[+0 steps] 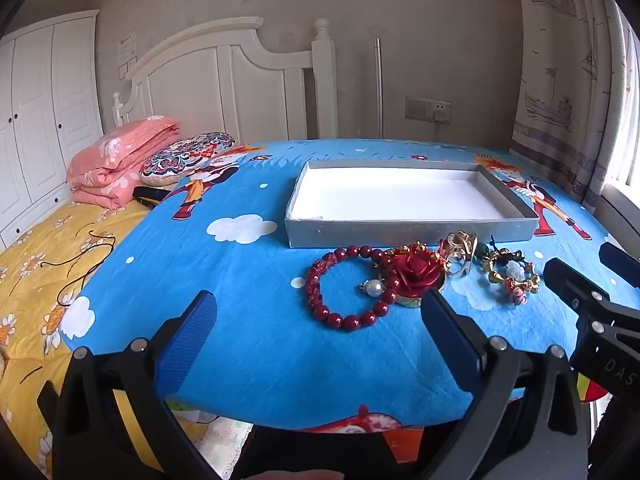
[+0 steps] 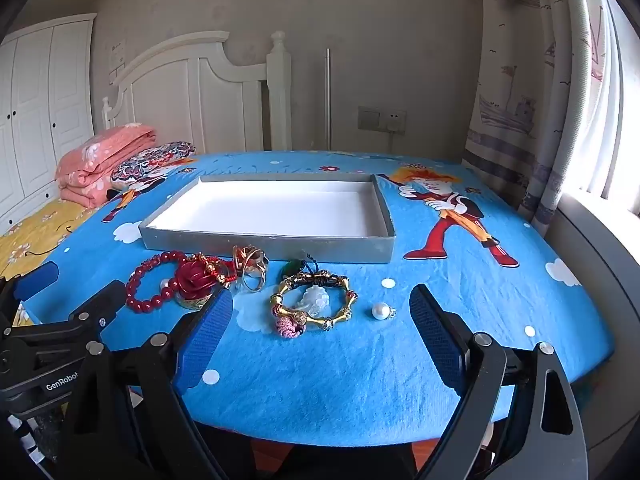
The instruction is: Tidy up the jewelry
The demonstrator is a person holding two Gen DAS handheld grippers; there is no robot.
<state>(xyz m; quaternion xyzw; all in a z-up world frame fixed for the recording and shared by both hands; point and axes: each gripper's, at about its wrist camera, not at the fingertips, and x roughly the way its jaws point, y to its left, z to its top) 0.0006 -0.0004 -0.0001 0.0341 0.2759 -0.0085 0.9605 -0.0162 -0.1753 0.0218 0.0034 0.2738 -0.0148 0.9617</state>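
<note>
Both grippers, left (image 1: 316,336) and right (image 2: 320,332), hover with fingers spread wide, grasping nothing, above a blue cloth (image 2: 320,368). At twelve o'clock sits a shallow box (image 2: 240,242). Just before it lie red beads (image 2: 150,284), a gold bangle (image 2: 316,300) and a pearl (image 2: 380,311).

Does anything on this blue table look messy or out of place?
Yes. The grey tray is empty, while the jewelry lies loose on the cloth before it. The red bead bracelet, rose ornament and gold rings are bunched together; one pearl sits alone.
</note>
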